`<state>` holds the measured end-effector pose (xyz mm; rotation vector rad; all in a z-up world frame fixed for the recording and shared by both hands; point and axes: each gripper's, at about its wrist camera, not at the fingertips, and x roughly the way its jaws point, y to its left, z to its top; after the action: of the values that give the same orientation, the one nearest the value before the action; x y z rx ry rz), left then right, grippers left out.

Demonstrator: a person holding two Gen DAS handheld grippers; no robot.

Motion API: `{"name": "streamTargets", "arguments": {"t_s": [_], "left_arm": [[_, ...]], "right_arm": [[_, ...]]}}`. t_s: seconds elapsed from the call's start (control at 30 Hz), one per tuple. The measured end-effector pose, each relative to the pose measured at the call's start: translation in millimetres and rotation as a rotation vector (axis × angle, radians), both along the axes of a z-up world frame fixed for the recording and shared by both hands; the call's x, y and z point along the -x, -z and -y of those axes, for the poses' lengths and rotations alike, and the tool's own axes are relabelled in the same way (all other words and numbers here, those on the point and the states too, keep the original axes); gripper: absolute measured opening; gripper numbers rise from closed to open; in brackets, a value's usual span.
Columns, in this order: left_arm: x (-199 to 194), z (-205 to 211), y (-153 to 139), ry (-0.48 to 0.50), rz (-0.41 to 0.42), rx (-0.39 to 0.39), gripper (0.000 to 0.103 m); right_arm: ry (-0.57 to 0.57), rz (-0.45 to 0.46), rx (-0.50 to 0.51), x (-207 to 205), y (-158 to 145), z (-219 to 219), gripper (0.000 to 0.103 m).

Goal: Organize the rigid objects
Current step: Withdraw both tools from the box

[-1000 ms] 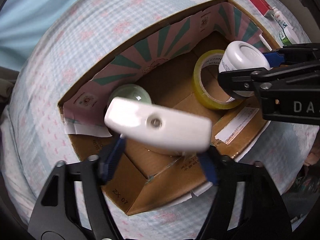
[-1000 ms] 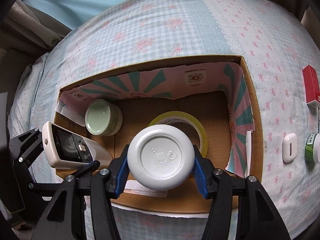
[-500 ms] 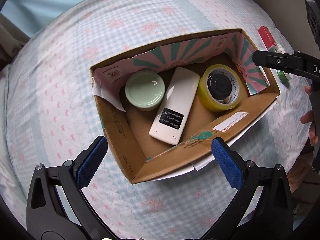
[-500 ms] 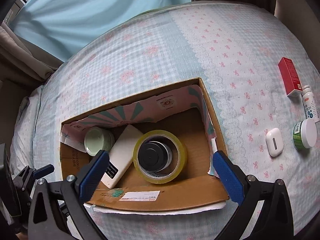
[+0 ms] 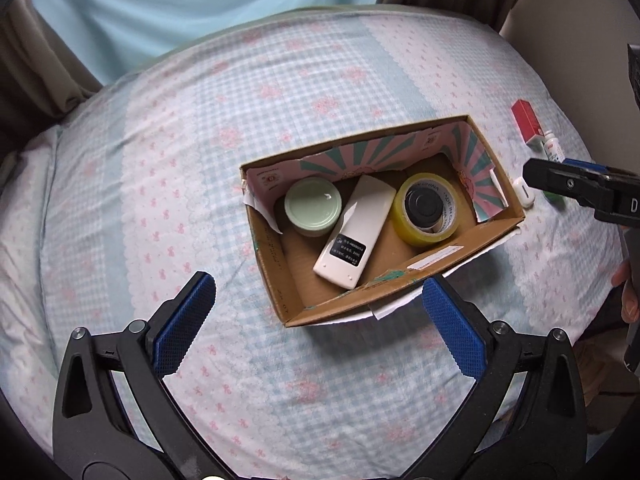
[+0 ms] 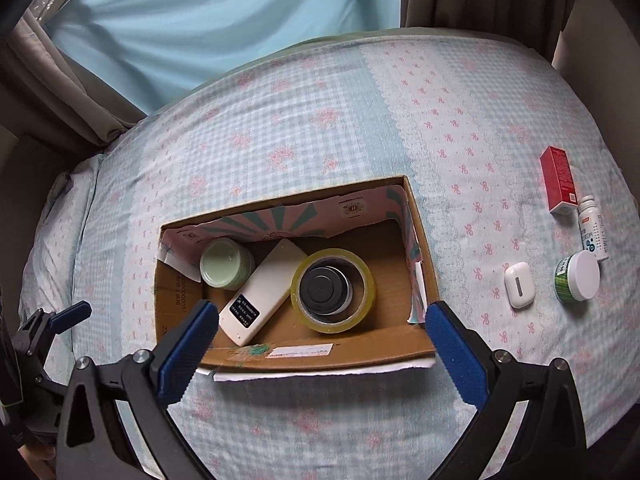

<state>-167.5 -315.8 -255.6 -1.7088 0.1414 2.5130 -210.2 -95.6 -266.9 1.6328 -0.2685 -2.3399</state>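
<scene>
1. over the cardboard box (image 6: 416,224), right gripper (image 6: 320,344) and left gripper (image 5: 316,322) hang wide, empty.
2. remote (image 6: 264,290), green jar (image 6: 224,264) and tape roll (image 6: 334,290) sit packed inside.
3. 4 items wait on the bedspread (image 6: 320,128) to the right, probably next.

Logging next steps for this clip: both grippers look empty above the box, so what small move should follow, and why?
Probably swing the right hand-held gripper toward the white case on the bedspread. Both it and the left hand-held gripper are open and empty. The cardboard box already holds a jar, a remote and a tape roll, while the case, green tub, bottle and red box lie outside, on the right.
</scene>
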Motion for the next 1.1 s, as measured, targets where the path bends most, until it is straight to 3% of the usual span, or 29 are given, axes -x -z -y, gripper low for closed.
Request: {"name": "streamTargets", "arguments": {"t_s": [0.23,0.47,0.57,0.77,1.1], "left_arm": [[-32,-9,-44,-0.062,-0.079,-0.044,0.103],[-60,-41,-71,-0.104,-0.159,-0.097,0.103],[-62,-62,-74,-0.101,-0.164,-0.109,0.103],[-65,-116,-74,-0.075,-0.146,-0.169,0.103],[-58,-211,-58,-0.096,-0.096,-0.182,0.103]], "right_arm": [[-0.048,-0.070,-0.067,-35,-49,-22,0.103],[0.017,-0.115,-0.066,-64,-78,-73,0.103],[0.038,-0.148,-0.110,-78,-86,-97,0.103],[0.112,-0.177,-0.143,-100,-86,-159,0.103],[0.165,-0.154,-0.099,-103,-67,-272,0.103]]}}
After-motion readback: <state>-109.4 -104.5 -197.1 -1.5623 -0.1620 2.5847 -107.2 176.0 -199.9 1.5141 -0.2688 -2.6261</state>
